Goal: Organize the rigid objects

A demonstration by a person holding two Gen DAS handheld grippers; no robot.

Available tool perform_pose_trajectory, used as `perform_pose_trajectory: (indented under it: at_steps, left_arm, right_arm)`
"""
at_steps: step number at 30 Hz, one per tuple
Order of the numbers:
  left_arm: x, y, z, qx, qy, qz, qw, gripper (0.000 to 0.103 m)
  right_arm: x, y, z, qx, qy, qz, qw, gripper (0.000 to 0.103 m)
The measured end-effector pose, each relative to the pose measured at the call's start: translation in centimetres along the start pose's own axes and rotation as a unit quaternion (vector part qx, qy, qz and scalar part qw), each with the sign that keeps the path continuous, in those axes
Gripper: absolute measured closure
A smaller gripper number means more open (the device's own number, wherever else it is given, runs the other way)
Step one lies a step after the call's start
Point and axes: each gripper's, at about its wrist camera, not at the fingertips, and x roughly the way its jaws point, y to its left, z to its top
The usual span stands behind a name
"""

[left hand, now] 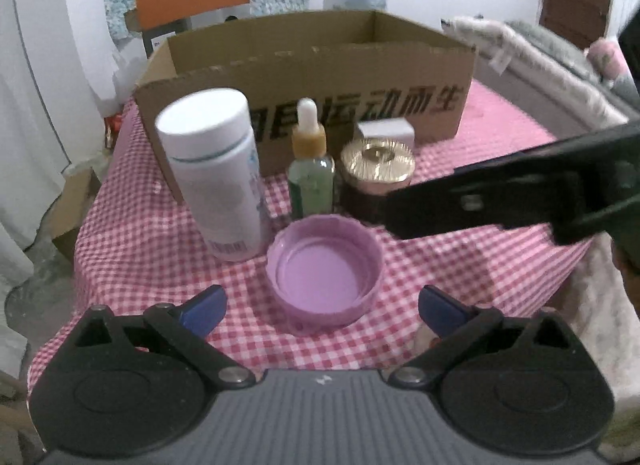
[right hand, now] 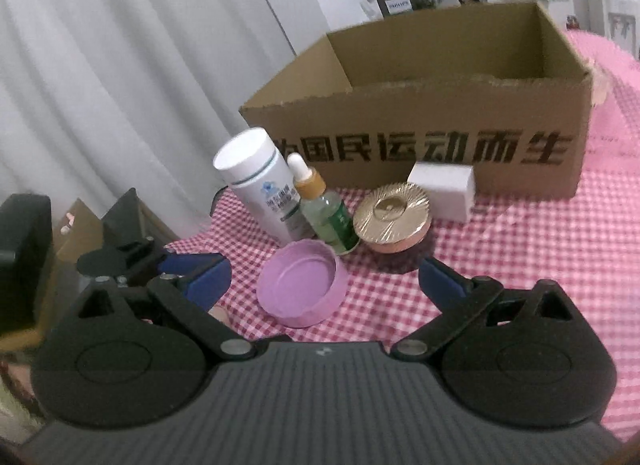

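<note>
Jaws of left gripper point(left hand: 322, 305) and right gripper point(right hand: 324, 279) spread wide, nothing gripped. Purple lid point(left hand: 324, 269) seen upturned on checked tabletop point(left hand: 460, 265), between left jaws. White bottle point(left hand: 216, 173) at 10 o'clock from lid, dropper bottle point(left hand: 310, 169) at 12, gold-lidded jar point(left hand: 376, 173) at 1. Cardboard box point(left hand: 320, 77) behind, open.

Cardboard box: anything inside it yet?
The cardboard box shows only bare inner walls in both views; nothing rises above its rim. Its floor is hidden behind the front wall, so low items can't be ruled out. The white bottle stands outside, in front.
</note>
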Motion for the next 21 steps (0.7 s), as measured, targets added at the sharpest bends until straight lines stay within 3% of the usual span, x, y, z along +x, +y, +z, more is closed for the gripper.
perform_pose_trajectory:
  at_steps: [2,4,8,16,21]
  left_arm:
    - [0.5,-0.3,-0.1,0.012,0.002,0.006,0.9999,0.003]
    - [1.1,-0.5,-0.1,0.019,0.004,0.008,0.9998,0.005]
    - [2.1,-0.8,-0.1,0.022,0.013,0.009,0.9996,0.013]
    - [2.5,-1.0,0.2,0.008,0.017,-0.019,0.9997,0.016]
    - [2.4,-1.9,0.3,0.012,0.018,-0.036,0.9991,0.017]
  right_arm:
    - [1.3,0.0,-0.1,0.011,0.008,0.001,1.0,0.011]
    - [2.4,-0.1,-0.2,0.023,0.019,0.006,1.0,0.025]
    - [4.1,-0.3,-0.1,0.028,0.043,0.008,0.999,0.043]
    - [5.4,-1.2,0.0,0.044,0.061,0.002,0.997,0.079]
    - [4.4,-1.7,-0.2,0.051,0.057,-0.009,0.997,0.081]
